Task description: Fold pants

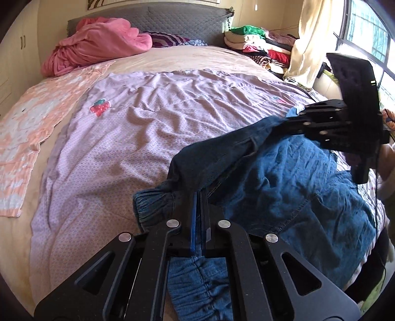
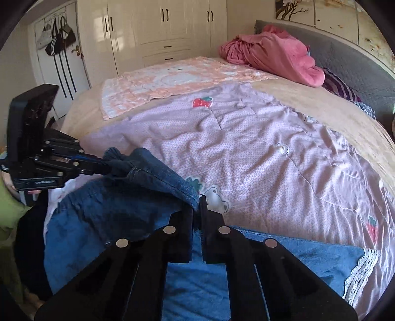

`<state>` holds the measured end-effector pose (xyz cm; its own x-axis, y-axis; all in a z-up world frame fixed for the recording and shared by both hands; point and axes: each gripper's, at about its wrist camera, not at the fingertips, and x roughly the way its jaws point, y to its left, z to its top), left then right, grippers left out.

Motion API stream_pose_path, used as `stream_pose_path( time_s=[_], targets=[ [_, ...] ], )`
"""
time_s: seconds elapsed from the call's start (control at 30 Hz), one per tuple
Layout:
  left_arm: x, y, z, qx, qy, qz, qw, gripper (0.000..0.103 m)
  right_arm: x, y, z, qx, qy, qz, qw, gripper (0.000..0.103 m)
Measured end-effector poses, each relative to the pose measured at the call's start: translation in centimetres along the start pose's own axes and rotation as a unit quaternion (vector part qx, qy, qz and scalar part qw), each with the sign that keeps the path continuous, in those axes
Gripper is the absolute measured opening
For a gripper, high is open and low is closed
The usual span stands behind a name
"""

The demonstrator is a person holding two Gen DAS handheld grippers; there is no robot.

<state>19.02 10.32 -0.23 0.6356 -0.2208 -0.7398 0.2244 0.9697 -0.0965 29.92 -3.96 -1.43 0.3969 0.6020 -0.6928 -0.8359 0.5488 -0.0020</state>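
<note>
Both clamped on the denim pants (image 1: 284, 177) – left gripper (image 1: 200, 197) lower center, right gripper (image 2: 198, 205) likewise; we judge them soft, floppy – pinch edges.

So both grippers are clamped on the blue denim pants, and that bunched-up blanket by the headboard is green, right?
Nearly. The left gripper and right gripper are indeed shut on the blue denim pants, but the bunched-up blanket by the headboard is pink, as both wrist views show.

Open quilt (image 1: 153, 128) ahead; pink bundle (image 1: 98, 44) apparently far
</note>
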Motion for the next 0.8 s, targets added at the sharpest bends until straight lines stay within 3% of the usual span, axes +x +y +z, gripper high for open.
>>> stream_pose_path(
  time_s=[0.1,0.13,0.17,0.23,0.37,0.47,0.5,0.53,0.63,0.8],
  targets=[
    [-0.7,-0.4,-0.2,0.007,-0.011,0.007,0.9999,0.002,-2.2,1.8,-0.4,-0.009,-0.015,0.000,1.000,0.004],
    [-1.0,-0.6,-0.2,0.010,-0.017,0.010,0.9998,0.008,-2.9,2.4,-0.6,-0.014,-0.018,-0.002,1.000,0.004],
    [-1.2,-0.7,-0.2,0.012,-0.023,0.010,0.9996,0.021,-3.6,3.1,-0.8,-0.017,-0.022,-0.001,1.000,0.004],
    [-1.6,-0.9,-0.3,0.014,-0.027,0.009,0.9995,0.032,-4.9,4.4,-1.3,-0.021,-0.029,0.000,0.999,0.004],
    [-2.3,-1.2,-0.5,0.024,-0.045,0.033,0.9981,0.039,-6.9,7.0,-2.8,-0.027,-0.036,0.004,0.999,0.004],
    [-2.7,-2.0,-1.2,0.045,-0.057,0.029,0.9970,0.036,-7.8,9.0,-4.0,-0.029,-0.034,0.006,0.999,0.004],
    [-2.8,-2.2,-1.4,0.048,-0.057,0.024,0.9969,0.027,-7.9,9.5,-4.4,-0.030,-0.033,0.007,0.999,0.004],
    [-2.9,-2.4,-1.7,0.047,-0.055,0.013,0.9973,0.006,-8.1,10.2,-4.9,-0.029,-0.033,0.004,0.999,0.004],
    [-4.1,-2.8,-3.0,0.035,-0.062,-0.010,0.9974,0.002,-8.4,11.9,-6.5,-0.026,-0.028,-0.001,0.999,0.004],
    [-6.4,-4.4,-6.1,0.037,-0.073,0.000,0.9966,0.002,-7.9,13.4,-9.5,-0.003,-0.018,-0.002,1.000,0.004]
  ],
)
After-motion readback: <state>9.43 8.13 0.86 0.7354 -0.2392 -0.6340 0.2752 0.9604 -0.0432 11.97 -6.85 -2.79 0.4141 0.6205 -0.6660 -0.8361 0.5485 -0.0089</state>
